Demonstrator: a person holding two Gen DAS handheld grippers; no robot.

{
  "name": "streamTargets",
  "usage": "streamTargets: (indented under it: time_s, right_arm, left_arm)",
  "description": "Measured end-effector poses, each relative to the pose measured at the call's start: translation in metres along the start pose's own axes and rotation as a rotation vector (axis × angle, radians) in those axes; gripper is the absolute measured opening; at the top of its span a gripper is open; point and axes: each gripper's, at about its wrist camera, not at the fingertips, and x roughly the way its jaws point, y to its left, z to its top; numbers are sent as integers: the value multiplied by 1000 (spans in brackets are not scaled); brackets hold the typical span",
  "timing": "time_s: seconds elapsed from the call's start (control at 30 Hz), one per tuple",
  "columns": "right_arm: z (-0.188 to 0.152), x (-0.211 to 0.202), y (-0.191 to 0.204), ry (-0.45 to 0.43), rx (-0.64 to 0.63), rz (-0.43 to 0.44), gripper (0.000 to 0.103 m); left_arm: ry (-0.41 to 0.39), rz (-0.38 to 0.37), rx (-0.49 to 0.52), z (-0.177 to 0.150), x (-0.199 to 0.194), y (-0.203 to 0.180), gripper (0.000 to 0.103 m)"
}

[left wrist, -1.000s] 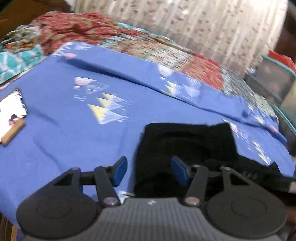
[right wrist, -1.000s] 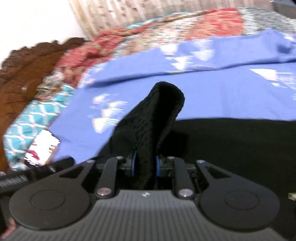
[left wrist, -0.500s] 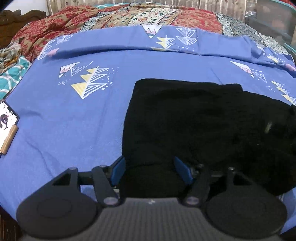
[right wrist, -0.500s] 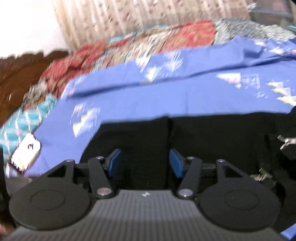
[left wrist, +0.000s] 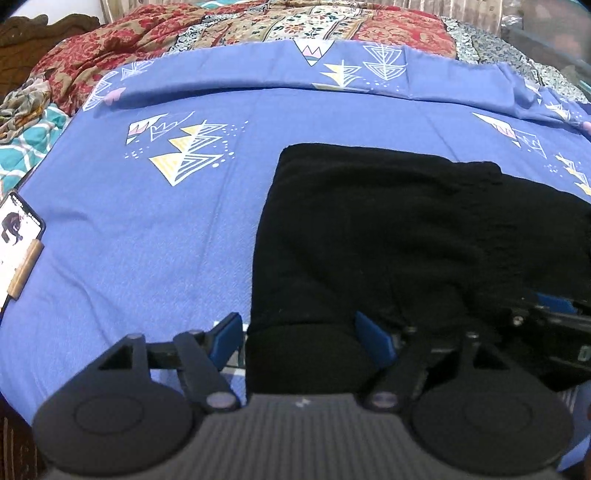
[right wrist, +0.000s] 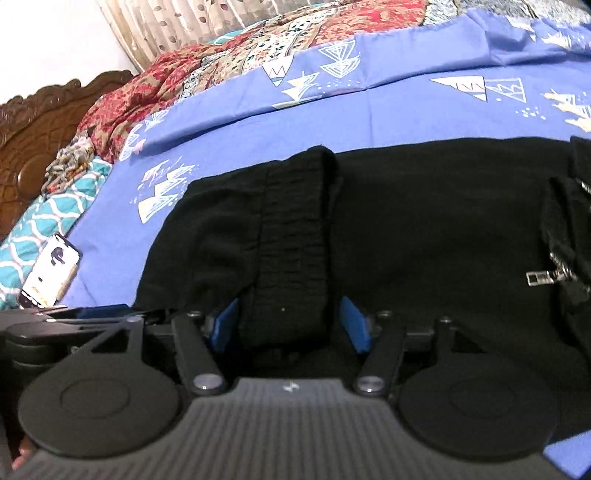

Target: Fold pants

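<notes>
1. My left gripper [left wrist: 301, 341] stands wide, its two blue pads spread to either side of the near edge of the black pants [left wrist: 388, 236]; the cloth lies between them, but neither pad presses on it.

2. My right gripper [right wrist: 291, 323] is wide too, blue pads apart, with a ribbed band of the pants [right wrist: 424, 221] running up between them. The band sits loose in the gap, not pinched.

3. From the left wrist view, the right gripper [left wrist: 546, 325] shows at the far right edge, low over the pants; from the right wrist view, part of the left gripper [right wrist: 70, 319] shows at the left edge, just beside the cloth.

4. The pants lie flat on a blue sheet [left wrist: 147, 240] with a triangle print, folded into a dark, roughly square block, with a straight left edge and a straight far edge.

5. A small metal buckle [right wrist: 539, 277] lies on the pants toward the right of the right wrist view, beside a bunched fold of black cloth.

6. A phone [left wrist: 16, 236] with a lit screen rests on the sheet well to the left of the pants [right wrist: 51, 273].

7. Beyond the sheet, a red patterned quilt [left wrist: 147, 33] covers the far side of the bed, with a teal patterned cloth [right wrist: 40, 221] at the left and a carved wooden headboard [right wrist: 37, 125] behind it.
</notes>
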Motion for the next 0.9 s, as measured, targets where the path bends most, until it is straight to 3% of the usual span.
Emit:
streamTargets:
  time_s: [0.23, 0.5, 0.67, 0.9]
  right_arm:
    - [-13, -36, -5, -27, 12, 63, 67]
    - [-31, -75, -17, -139, -90, 35, 70]
    - [-38, -59, -35, -81, -56, -8, 72]
    - [-47, -52, -32, -131, -155, 21, 85]
  left_arm:
    - [3, 18, -3, 0, 1, -2, 75]
    - [7, 52, 10, 1, 1, -9, 76]
    - [10, 80, 22, 2, 1, -15, 76]
    - [17, 108, 26, 3, 0, -20, 76]
